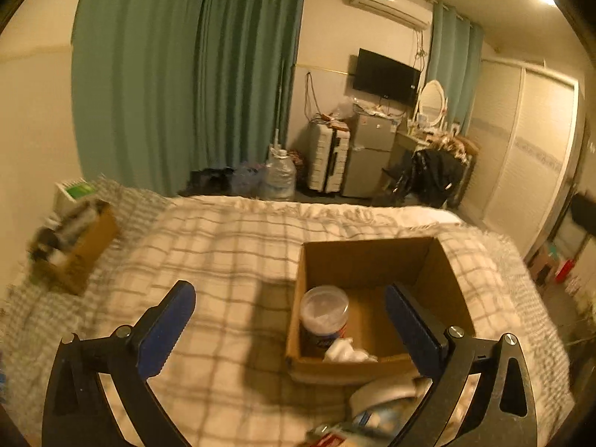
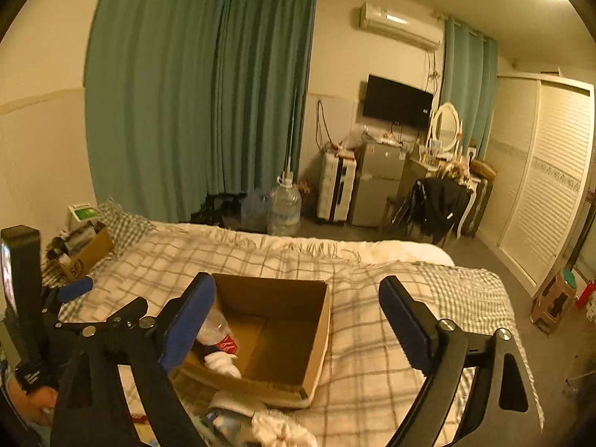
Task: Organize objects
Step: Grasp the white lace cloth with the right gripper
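Note:
An open cardboard box [image 1: 439, 260] sits on the plaid bed; it also shows in the right wrist view [image 2: 320, 327]. Inside are a round clear-lidded tub [image 1: 323, 311] and a crumpled white cloth [image 1: 348, 352], seen also in the right wrist view [image 2: 223, 363]. My left gripper [image 1: 290, 316] is open and empty, held above the box's near left part. My right gripper [image 2: 298, 313] is open and empty, above the same box. The left gripper [image 2: 74, 288] shows at the left of the right wrist view. Loose packets and cloth [image 2: 275, 428] lie before the box.
A second cardboard box [image 1: 80, 249] full of items stands at the bed's far left corner, next to a white-green carton [image 1: 72, 190]. Beyond the bed are water jugs [image 1: 277, 175], a suitcase, a small fridge [image 1: 372, 156], a chair with black clothes and a wardrobe.

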The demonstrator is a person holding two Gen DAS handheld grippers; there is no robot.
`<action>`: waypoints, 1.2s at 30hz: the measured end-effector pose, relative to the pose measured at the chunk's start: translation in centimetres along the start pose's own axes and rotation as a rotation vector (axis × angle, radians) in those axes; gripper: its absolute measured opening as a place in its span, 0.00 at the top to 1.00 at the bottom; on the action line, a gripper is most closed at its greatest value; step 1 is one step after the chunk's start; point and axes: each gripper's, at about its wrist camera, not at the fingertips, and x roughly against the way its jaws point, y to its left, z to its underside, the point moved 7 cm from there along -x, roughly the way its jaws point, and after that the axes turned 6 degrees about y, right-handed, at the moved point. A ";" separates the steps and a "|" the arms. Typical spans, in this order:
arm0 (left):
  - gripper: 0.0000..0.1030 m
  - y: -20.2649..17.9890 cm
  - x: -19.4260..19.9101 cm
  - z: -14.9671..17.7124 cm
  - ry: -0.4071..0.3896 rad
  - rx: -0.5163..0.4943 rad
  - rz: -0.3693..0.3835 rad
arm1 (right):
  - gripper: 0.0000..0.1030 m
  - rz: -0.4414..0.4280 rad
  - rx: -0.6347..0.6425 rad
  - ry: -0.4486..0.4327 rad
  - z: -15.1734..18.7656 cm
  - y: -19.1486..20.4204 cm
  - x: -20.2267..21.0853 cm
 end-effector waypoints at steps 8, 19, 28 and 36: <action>0.00 0.3 4.1 3.2 0.020 0.014 -0.021 | 0.11 0.050 0.025 0.019 2.3 -0.3 4.6; 0.00 -2.3 2.9 10.0 0.113 -0.046 -0.034 | 0.11 0.027 0.016 0.144 9.7 -0.8 1.3; 0.00 -2.1 0.2 14.0 0.217 -0.068 -0.013 | 0.11 -0.035 -0.016 0.372 17.7 -0.5 -7.3; 0.00 -2.0 -0.3 16.2 0.304 -0.087 0.038 | 0.19 -0.127 -0.065 0.550 20.9 0.6 -11.7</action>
